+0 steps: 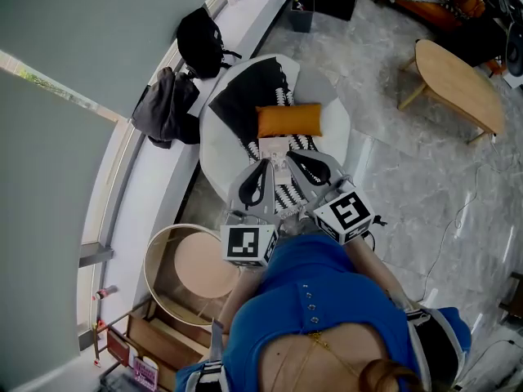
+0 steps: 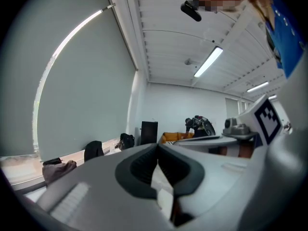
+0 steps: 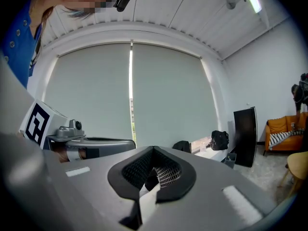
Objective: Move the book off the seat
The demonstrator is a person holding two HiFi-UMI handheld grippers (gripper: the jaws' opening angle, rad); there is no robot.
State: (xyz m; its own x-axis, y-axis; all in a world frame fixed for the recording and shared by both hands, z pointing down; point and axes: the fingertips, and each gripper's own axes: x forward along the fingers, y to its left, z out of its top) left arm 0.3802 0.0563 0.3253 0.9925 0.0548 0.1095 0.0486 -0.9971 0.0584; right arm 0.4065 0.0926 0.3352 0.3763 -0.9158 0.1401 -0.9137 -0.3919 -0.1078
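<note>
Centrally, seat (image 1: 337,134) holding orange cushion (image 1: 289,120), patterned throw (image 1: 245,96)

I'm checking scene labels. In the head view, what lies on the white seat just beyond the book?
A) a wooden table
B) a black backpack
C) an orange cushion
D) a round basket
C: the cushion lies across the seat, just past the book.

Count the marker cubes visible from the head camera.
2. One cube sits on the left gripper, lower left of centre; the other on the right gripper, just right of it. None appears hidden.
</note>
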